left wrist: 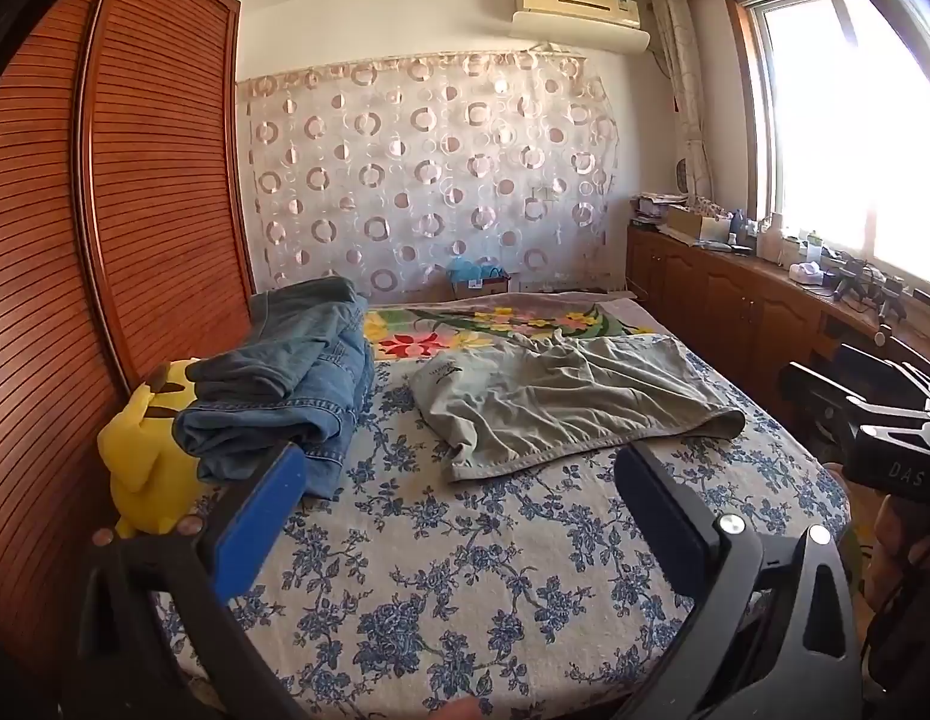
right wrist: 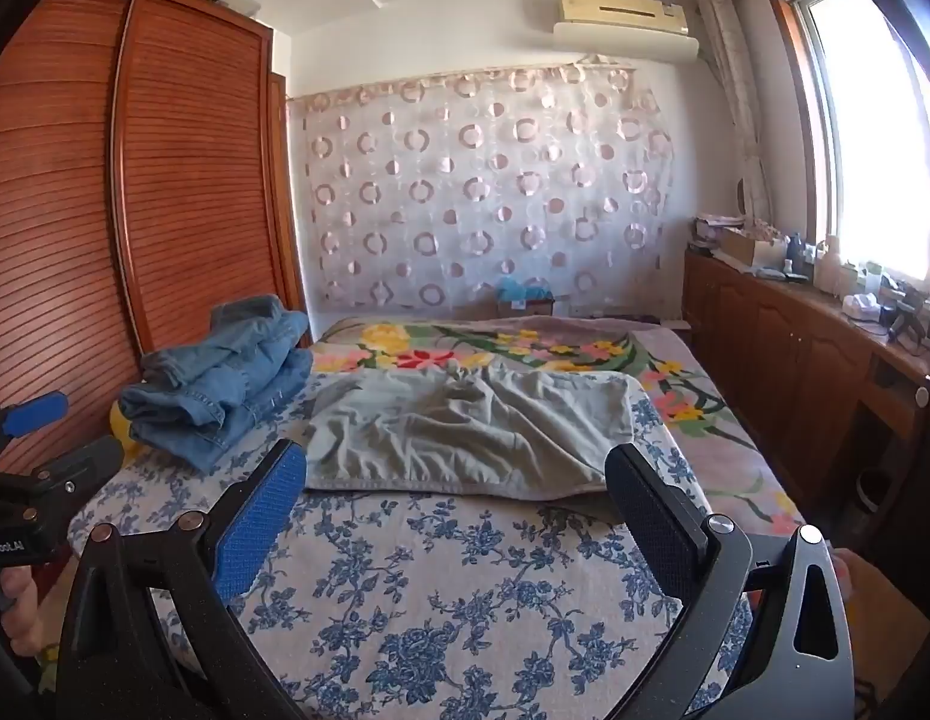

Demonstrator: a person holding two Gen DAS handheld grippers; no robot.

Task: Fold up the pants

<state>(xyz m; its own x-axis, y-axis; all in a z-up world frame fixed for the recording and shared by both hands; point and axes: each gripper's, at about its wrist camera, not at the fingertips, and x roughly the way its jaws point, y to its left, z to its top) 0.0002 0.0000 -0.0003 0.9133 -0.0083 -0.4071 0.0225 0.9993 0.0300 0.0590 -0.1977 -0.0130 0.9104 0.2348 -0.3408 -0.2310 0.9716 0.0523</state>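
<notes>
Pants [left wrist: 561, 396] of pale grey-green cloth lie rumpled and spread across the middle of the bed [left wrist: 465, 588], on a sheet printed with blue flowers. Nearest each camera, both grippers hang above the near end of the bed with nothing between their fingers. The left gripper [left wrist: 459, 480] has its fingers spread wide, one faced with a blue pad [left wrist: 261, 522], and points slightly downward toward the pants, well short of them. The right gripper [right wrist: 456, 480] is spread just as wide, also tipped slightly down, its fingertips framing the near edge of the pants without touching. A person's hand [right wrist: 15, 606] shows at the left edge of the right wrist view. Farther back on the left side of the bed sits a pile of folded blue jeans [left wrist: 285, 384], with a yellow plush toy [left wrist: 147, 450] just beside it against a slatted wooden wardrobe [left wrist: 105, 192]. Beyond the pants lies a bright floral blanket [left wrist: 495, 324]. A curtain with ring patterns [left wrist: 429, 174] covers the far wall, an air conditioner [left wrist: 576, 6] is mounted above it, and a cluttered wooden cabinet [left wrist: 735, 294] runs under a sunlit window [left wrist: 849, 120] on the right.
</notes>
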